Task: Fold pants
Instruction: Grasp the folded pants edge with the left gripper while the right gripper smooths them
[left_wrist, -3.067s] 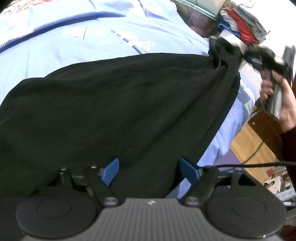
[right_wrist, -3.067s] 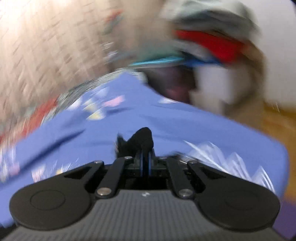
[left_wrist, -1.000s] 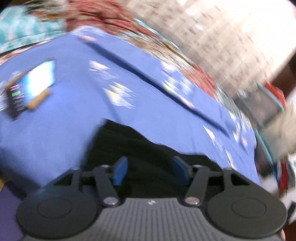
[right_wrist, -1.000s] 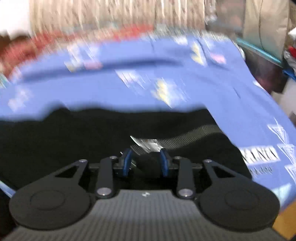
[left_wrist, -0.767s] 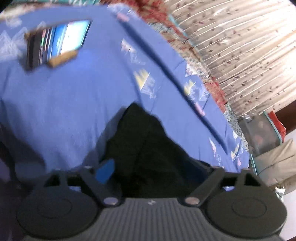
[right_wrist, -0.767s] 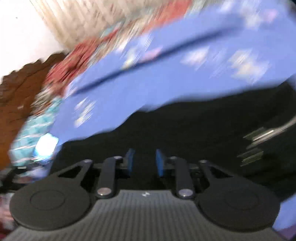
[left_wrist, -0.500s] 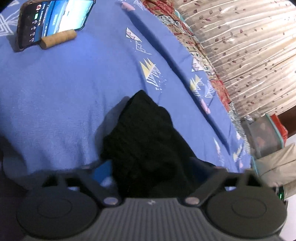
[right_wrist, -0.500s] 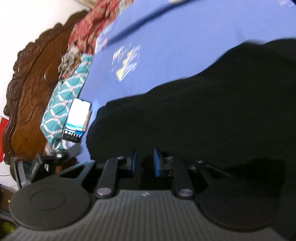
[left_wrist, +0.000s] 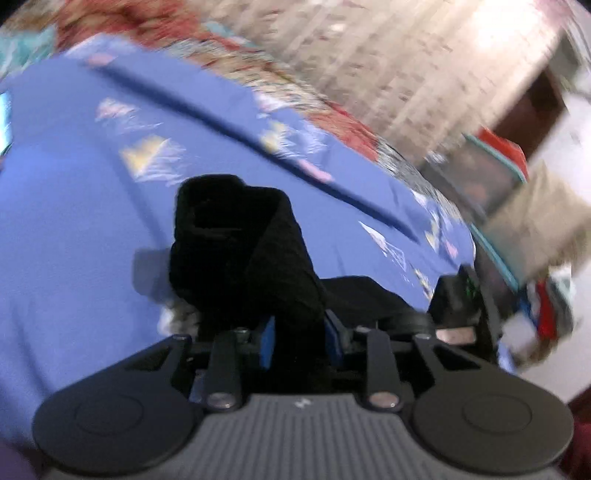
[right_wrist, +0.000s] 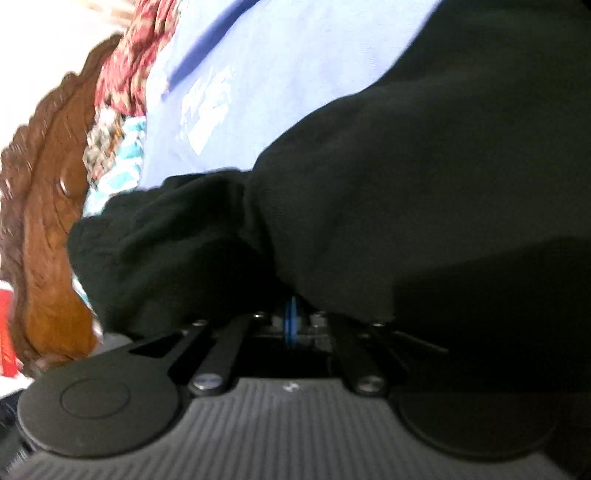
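The left gripper (left_wrist: 299, 341), open around the black pants (left_wrist: 255, 251) half a second ago, now clamps a bunched fold, while the right gripper (right_wrist: 291, 321) has pinched its fingers fully together under the fabric.

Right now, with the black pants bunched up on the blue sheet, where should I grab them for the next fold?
Probably the cuff end of the black pants, from the near side. It stands in a raised ridge between the left gripper pads, an edge the jaws can close across. The right gripper is shut under the fabric.
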